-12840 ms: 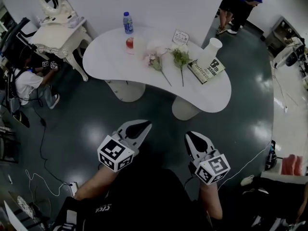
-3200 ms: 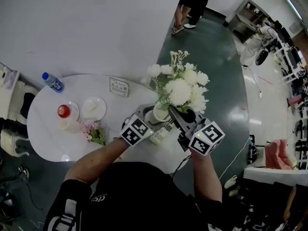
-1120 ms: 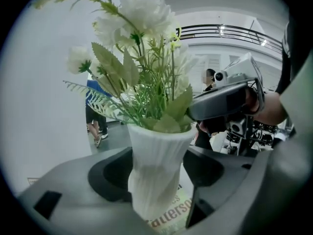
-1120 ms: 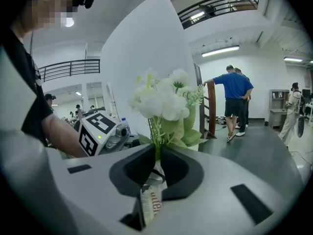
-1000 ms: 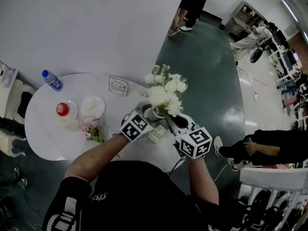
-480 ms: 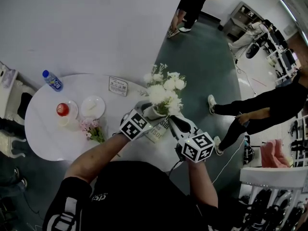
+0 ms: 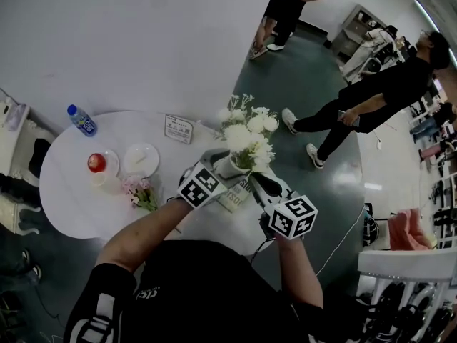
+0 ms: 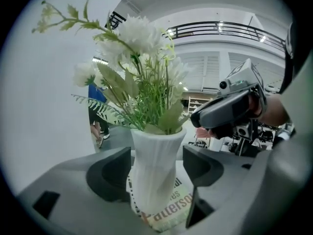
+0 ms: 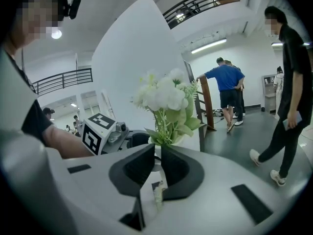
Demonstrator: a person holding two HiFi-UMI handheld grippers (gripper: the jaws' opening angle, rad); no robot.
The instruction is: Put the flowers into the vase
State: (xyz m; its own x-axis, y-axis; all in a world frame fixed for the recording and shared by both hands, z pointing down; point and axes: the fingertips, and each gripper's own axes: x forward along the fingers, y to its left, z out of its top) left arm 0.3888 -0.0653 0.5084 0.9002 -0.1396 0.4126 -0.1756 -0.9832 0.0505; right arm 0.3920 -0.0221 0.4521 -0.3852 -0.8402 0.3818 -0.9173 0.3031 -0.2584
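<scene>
The vase point(image 8: 155, 175) stands upright on a book point(image 8: 168, 212), with its long axis straight up and its mouth on top. The book lies on the white table point(image 7: 71, 206), at the end near me.

The white flowers point(image 8: 142, 38) are in the vase. Their stems go down into the mouth and the heads point up. One thin green spray leans away to the left in the left gripper view.

My left gripper point(image 8: 156, 155) has its jaws wide apart, one on each side of the vase at its narrow part. The left jaw is close against the vase wall. At the right jaw I see a small gap, so I do not grip the vase.

My right gripper point(image 9: 157, 151) is beside the vase mouth, at the height of the lowest leaves. Its jaws are almost together and they pinch a thin pale stem of the white flowers.

A pink bunch point(image 7: 138, 191) lies flat on the table, well apart from the vase. Its heads point toward the plate point(image 7: 141, 158) and its green end toward me.
</scene>
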